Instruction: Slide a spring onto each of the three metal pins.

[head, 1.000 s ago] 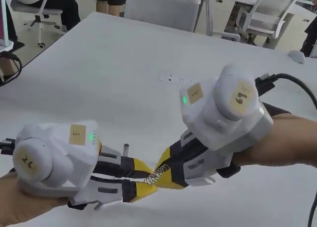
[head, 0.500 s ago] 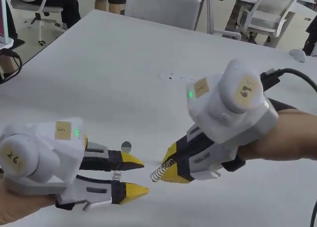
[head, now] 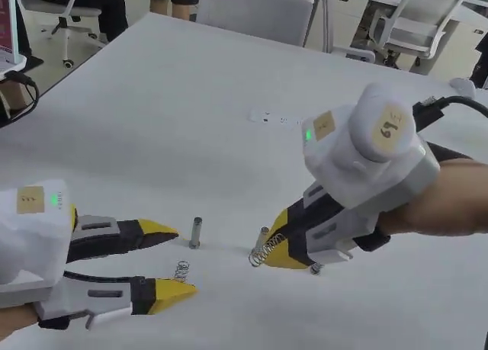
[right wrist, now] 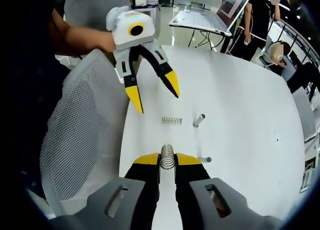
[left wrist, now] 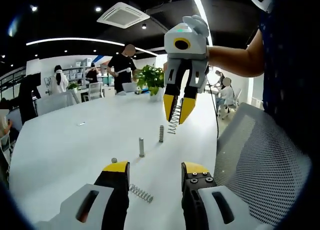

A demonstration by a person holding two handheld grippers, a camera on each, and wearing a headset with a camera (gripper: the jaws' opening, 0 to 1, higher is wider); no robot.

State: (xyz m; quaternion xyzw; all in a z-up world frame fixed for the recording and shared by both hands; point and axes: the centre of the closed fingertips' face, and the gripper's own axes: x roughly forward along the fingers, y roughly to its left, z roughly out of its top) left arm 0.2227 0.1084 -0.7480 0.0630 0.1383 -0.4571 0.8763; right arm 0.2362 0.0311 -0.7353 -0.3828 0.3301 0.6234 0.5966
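Note:
My right gripper (head: 268, 252) is shut on a small coil spring (head: 259, 252), whose end sticks out past the tips (right wrist: 167, 157). It hovers just beside an upright metal pin (head: 264, 233). A second pin (head: 196, 233) stands to the left, and a third, with coils around it, shows under the right gripper (head: 315, 269). My left gripper (head: 180, 260) is open at the lower left, with a loose spring (head: 181, 270) lying on the table between its fingers. The left gripper view has that spring (left wrist: 141, 193) just ahead of its jaws and the right gripper (left wrist: 177, 112) beyond the pins.
The white table (head: 191, 121) stretches far ahead. A small white strip (head: 274, 121) lies mid-table. Office chairs (head: 404, 22) stand beyond the far edge. A mesh chair back (right wrist: 85, 135) sits near the table's edge beside the grippers.
The two grippers met tip to tip at the spring a second ago. The left one let go, opened and drew back left. The right one kept the spring and moved right, beside a pin.

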